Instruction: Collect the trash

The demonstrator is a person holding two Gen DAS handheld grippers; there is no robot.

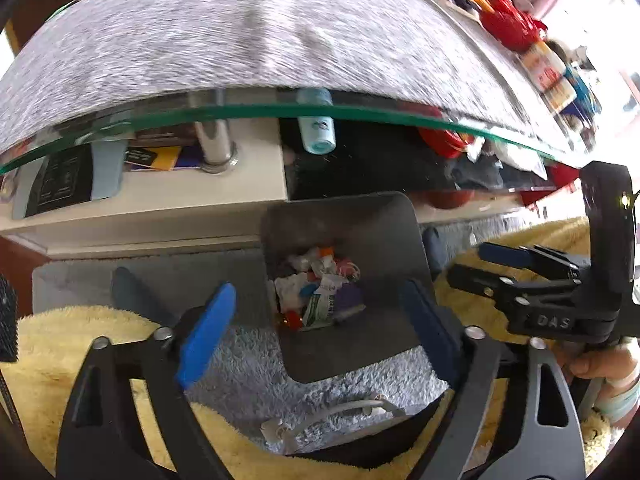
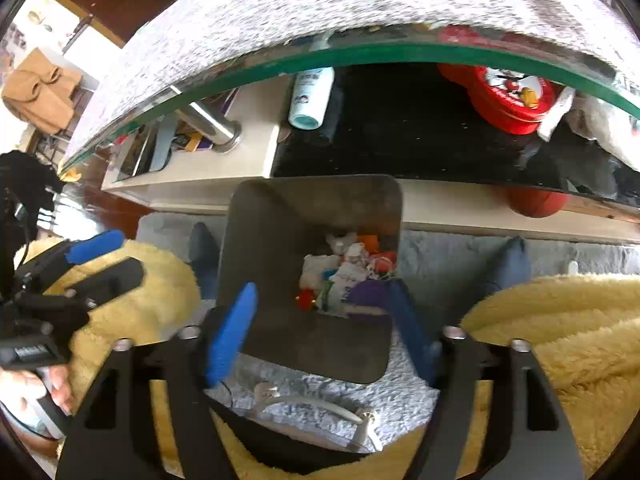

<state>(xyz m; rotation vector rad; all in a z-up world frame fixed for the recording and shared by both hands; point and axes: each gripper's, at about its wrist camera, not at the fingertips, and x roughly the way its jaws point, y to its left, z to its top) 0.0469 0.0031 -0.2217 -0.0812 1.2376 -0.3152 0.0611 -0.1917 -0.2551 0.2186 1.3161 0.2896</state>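
A dark grey bin (image 1: 340, 220) stands on the floor in front of a low table, with a heap of crumpled wrappers and paper scraps (image 1: 320, 292) at its bottom. My left gripper (image 1: 318, 334) hangs over the bin's mouth, open, with nothing between its blue pads. My right gripper (image 1: 486, 268) shows at the right, held by a hand. In the right wrist view the same bin (image 2: 280, 232) and trash heap (image 2: 344, 276) lie below my right gripper (image 2: 322, 334), also open and holding nothing. My left gripper (image 2: 108, 260) appears at the left there.
A glass tabletop edge (image 1: 320, 112) under a grey cloth overhangs a white shelf (image 1: 180, 208) with a chrome leg (image 1: 214, 140). A pale blue bottle (image 2: 310, 96) and a red tin (image 2: 512, 100) sit below. Yellow fleece (image 2: 560, 340) flanks the bin. A white cable (image 2: 312, 402) lies on the grey rug.
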